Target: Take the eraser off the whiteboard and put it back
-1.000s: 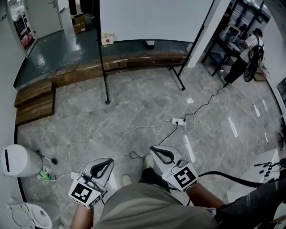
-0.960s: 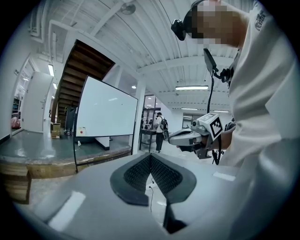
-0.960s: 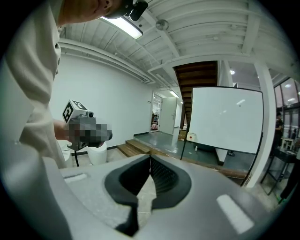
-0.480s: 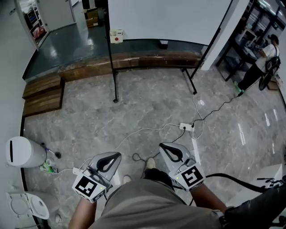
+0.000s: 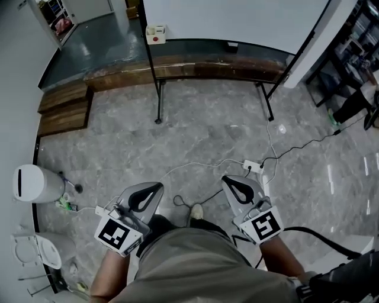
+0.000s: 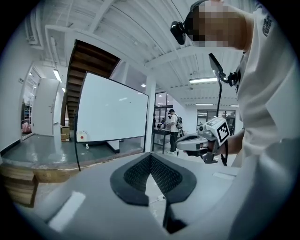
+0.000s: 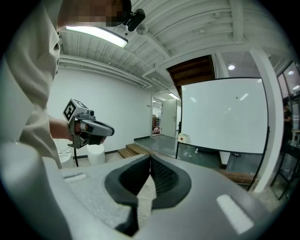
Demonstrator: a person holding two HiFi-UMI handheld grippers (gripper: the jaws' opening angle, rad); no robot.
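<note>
A large whiteboard (image 5: pixel 237 18) on a black stand is ahead, across the floor, also in the left gripper view (image 6: pixel 112 112) and the right gripper view (image 7: pixel 225 117). A small white block with a red dot (image 5: pixel 156 34) sits at its lower left corner, and a small dark thing (image 5: pixel 231 44) lies at its bottom edge; I cannot tell which is the eraser. My left gripper (image 5: pixel 155 188) and right gripper (image 5: pixel 230 180) are held low in front of the body, far from the board. Both are shut, with nothing between the pads (image 6: pixel 150 157) (image 7: pixel 150 159).
The stand's black legs (image 5: pixel 157 89) rest on the grey marble floor. A power strip with white and black cables (image 5: pixel 253 165) lies just ahead of the right gripper. Wooden steps (image 5: pixel 62 109) and a white bin (image 5: pixel 35 183) are at the left. A person (image 5: pixel 355 103) stands far right.
The person has walked towards the whiteboard, so the board and floor cables have come closer. Both grippers travelled along in front of the body and stayed shut.
</note>
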